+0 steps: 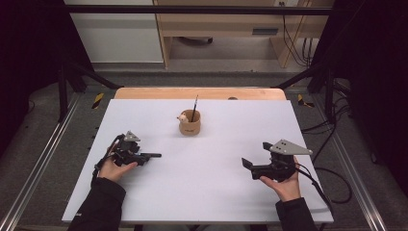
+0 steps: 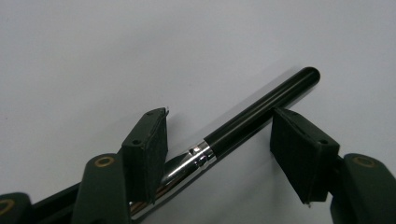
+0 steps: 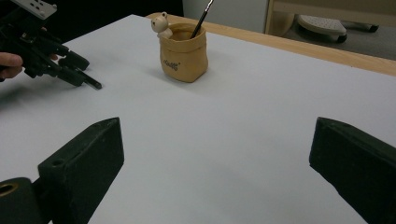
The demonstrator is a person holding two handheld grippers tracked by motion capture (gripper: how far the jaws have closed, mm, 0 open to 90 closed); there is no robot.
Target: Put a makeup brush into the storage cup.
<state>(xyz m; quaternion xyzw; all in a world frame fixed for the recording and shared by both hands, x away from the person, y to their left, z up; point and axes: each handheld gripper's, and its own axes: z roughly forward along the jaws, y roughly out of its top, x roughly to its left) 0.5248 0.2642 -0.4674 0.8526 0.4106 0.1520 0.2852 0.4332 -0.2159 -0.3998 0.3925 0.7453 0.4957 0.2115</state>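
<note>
Nearest you, your two sleeved forearms are coming in over the near edge of the white surface, each hand wrapped around a tool. Your right tool is resting low at the right side, pointing toward the middle, and its own view is showing its two black jaws standing wide apart with nothing but bare surface between them. Your left tool is lying at the left side, pointing toward the centre. In its own view a black pen with a glossy barrel and a chrome band is lying aslant between the jaws, its rounded end sticking out past them; the jaws are standing partly apart around it, the right-hand pad is looking as if it is touching the barrel while the left-hand pad is sitting just beside the chrome part, and I cannot tell whether they are pressing on it. In the high view that pen is showing as a thin dark tip poking out of the left tool just above the surface. Farther back, near the middle of the far half, a tan sack-shaped pen holder with a small animal figure on its rim is standing upright, with a thin dark brush leaning in it. Beyond it, the wooden table edge is showing past the white surface.
</note>
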